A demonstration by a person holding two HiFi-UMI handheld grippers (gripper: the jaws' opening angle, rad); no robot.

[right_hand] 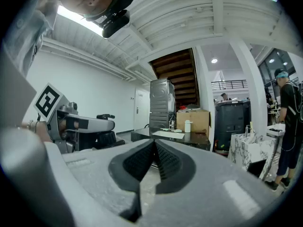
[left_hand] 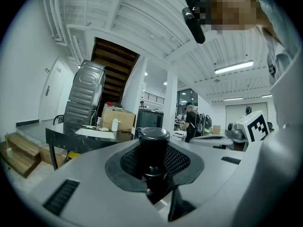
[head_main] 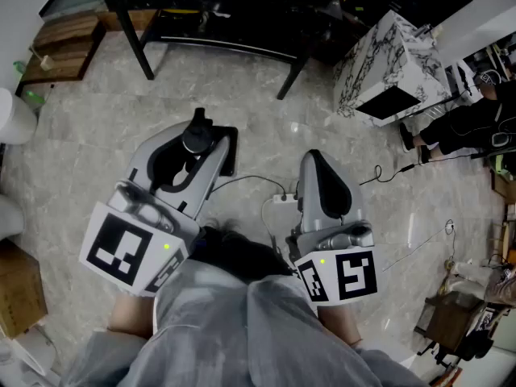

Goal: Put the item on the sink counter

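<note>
The left claw (left_hand: 154, 167) grasps the black capped item (left_hand: 152, 143) below its cap. It seems stiff and light. The right claw (right_hand: 154, 162) is clenched, empty.

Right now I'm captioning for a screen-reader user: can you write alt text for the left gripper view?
The left hand-held gripper holds a black round-capped item between its ridged pads. Behind it are a dark table, a cardboard box and a tall silver appliance below a wooden staircase.
</note>
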